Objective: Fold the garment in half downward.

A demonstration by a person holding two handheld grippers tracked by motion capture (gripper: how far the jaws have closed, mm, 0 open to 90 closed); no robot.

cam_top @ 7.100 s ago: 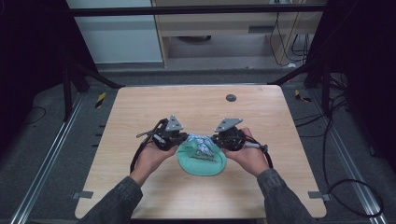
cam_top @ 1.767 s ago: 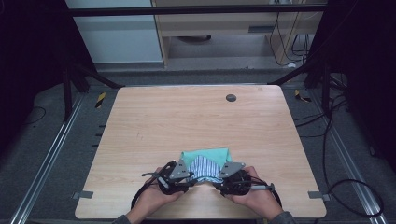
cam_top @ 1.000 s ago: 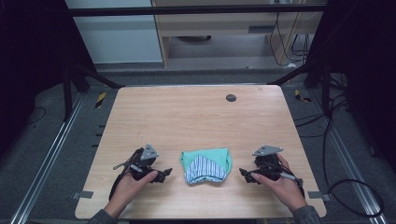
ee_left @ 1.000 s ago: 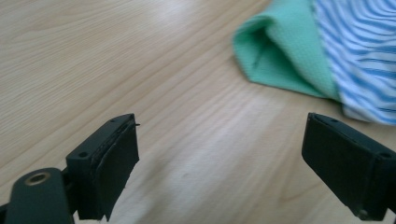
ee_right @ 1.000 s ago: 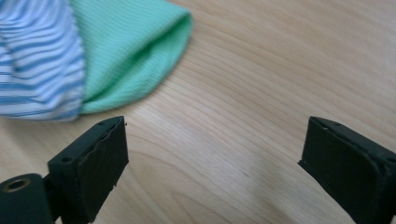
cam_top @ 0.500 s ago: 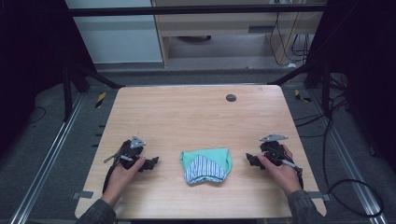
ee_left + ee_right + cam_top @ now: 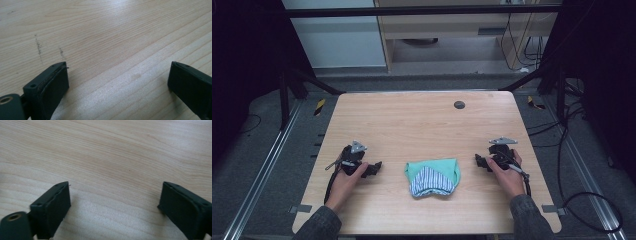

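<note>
Both claws, left claw (image 7: pixel 373 169) and right claw (image 7: pixel 481 162), open and empty, flanking folded garment (image 7: pixel 432 176) at lower centre of bench (image 7: pixel 412 115), fold apparently complete.

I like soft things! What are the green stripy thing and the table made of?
The green stripy thing looks like soft cloth: it lies folded and rumpled, matte, with a striped inner layer. The table looks like pale wood or wood-look board: grain lines and a faint sheen show.
</note>
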